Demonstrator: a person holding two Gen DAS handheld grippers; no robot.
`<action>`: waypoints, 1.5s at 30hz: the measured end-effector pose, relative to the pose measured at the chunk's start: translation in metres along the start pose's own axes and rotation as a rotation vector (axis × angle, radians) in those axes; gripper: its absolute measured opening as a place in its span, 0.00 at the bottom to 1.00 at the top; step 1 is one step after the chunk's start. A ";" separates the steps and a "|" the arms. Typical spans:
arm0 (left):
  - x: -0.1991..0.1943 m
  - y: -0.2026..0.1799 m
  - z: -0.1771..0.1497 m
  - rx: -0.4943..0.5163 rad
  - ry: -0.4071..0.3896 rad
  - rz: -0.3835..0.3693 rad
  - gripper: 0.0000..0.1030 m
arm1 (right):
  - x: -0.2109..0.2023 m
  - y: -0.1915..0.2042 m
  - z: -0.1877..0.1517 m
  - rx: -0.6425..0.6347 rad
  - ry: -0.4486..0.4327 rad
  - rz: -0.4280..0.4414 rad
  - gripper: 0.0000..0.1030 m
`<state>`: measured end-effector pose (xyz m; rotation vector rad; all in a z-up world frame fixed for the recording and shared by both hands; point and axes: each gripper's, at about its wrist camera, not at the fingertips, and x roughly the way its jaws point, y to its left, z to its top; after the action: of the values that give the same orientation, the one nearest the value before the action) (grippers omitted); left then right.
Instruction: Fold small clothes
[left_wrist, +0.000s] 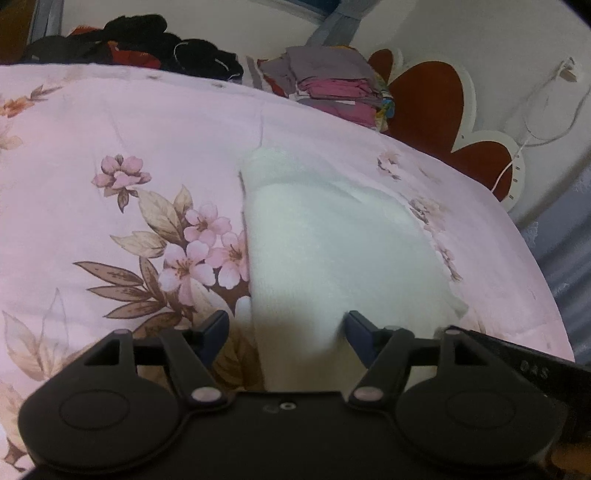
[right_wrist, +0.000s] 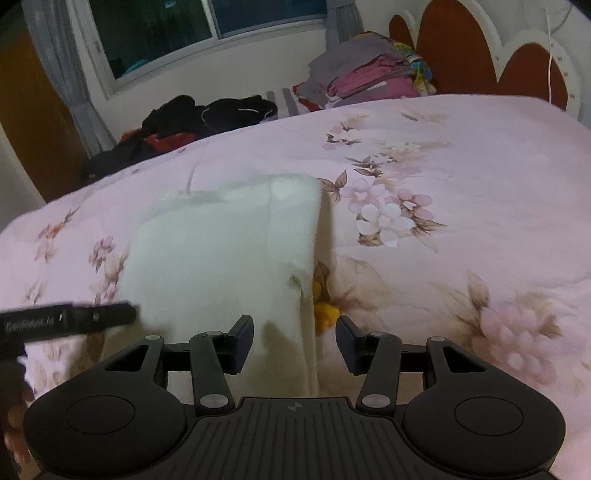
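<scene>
A small white garment (left_wrist: 332, 236) lies flat on the pink floral bedspread (left_wrist: 129, 122). My left gripper (left_wrist: 286, 332) is open, its jaws straddling the garment's near left edge. In the right wrist view the same white garment (right_wrist: 221, 251) lies folded lengthwise, with a raised fold along its right side. My right gripper (right_wrist: 295, 341) is open over the garment's near right edge. A bit of yellow print (right_wrist: 325, 312) shows beside that edge. The left gripper's body (right_wrist: 70, 319) shows at the left of the right wrist view.
A stack of folded grey and pink clothes (left_wrist: 332, 85) sits at the far end by the red and white headboard (left_wrist: 436, 103). A heap of dark clothes (left_wrist: 147, 44) lies at the far left. A white cable (left_wrist: 532, 129) hangs on the wall. A window (right_wrist: 207, 33) is behind.
</scene>
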<state>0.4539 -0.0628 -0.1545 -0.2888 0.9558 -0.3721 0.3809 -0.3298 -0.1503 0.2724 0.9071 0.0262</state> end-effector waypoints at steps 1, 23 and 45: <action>0.002 0.000 0.001 -0.001 0.000 -0.005 0.68 | 0.006 -0.003 0.003 0.014 0.002 0.009 0.48; 0.037 -0.013 0.011 0.006 0.000 -0.038 0.49 | 0.072 -0.028 0.031 0.175 0.043 0.236 0.44; -0.076 0.024 0.022 0.042 -0.118 -0.005 0.36 | 0.011 0.086 0.031 0.113 -0.033 0.366 0.30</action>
<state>0.4367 -0.0064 -0.0964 -0.2724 0.8311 -0.3755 0.4203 -0.2518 -0.1195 0.5405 0.8174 0.3083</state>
